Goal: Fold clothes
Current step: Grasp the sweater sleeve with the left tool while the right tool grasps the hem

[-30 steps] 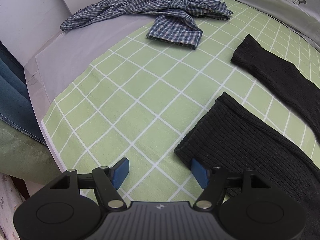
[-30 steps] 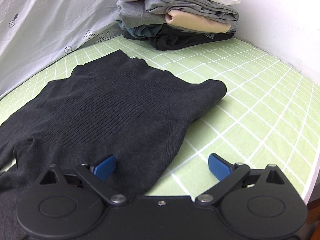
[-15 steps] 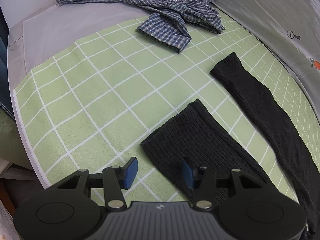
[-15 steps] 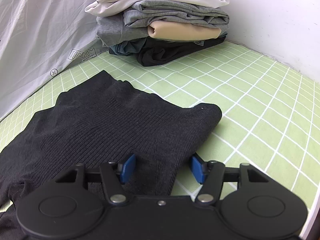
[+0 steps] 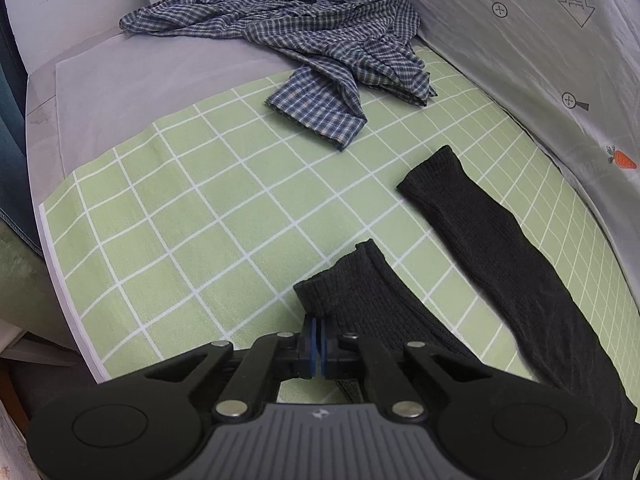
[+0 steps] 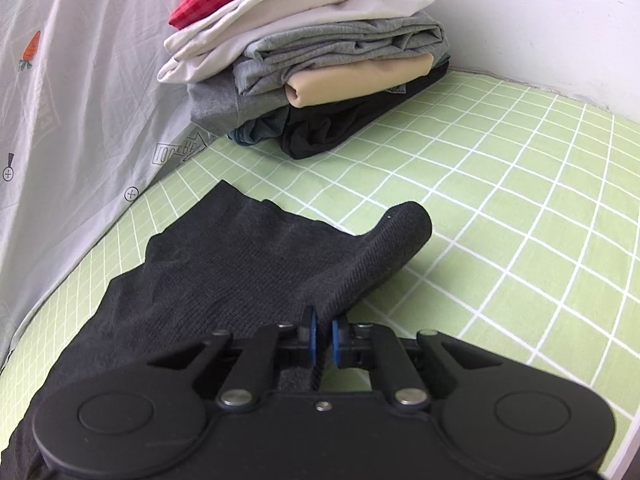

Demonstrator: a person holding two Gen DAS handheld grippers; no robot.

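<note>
A black ribbed knit sweater [image 6: 248, 280] lies on the green checked mat [image 5: 192, 240]. In the left wrist view my left gripper [image 5: 316, 340] is shut on the near sleeve's cuff [image 5: 352, 292]; the other sleeve [image 5: 480, 232] lies flat to the right. In the right wrist view my right gripper [image 6: 323, 336] is shut on the sweater's near edge, and the cloth is lifted into a raised fold [image 6: 396, 236] ahead of the fingers.
A crumpled blue plaid shirt [image 5: 320, 48] lies at the far end of the mat. A stack of folded clothes [image 6: 312, 68] stands by the white wall. A grey printed sheet [image 6: 72, 100] borders the mat. The mat's left edge [image 5: 56, 264] drops off.
Both grippers closed from wide open onto the sweater: the left on the sleeve cuff, the right on the body's edge. The cloth has lifted slightly at both grips.
</note>
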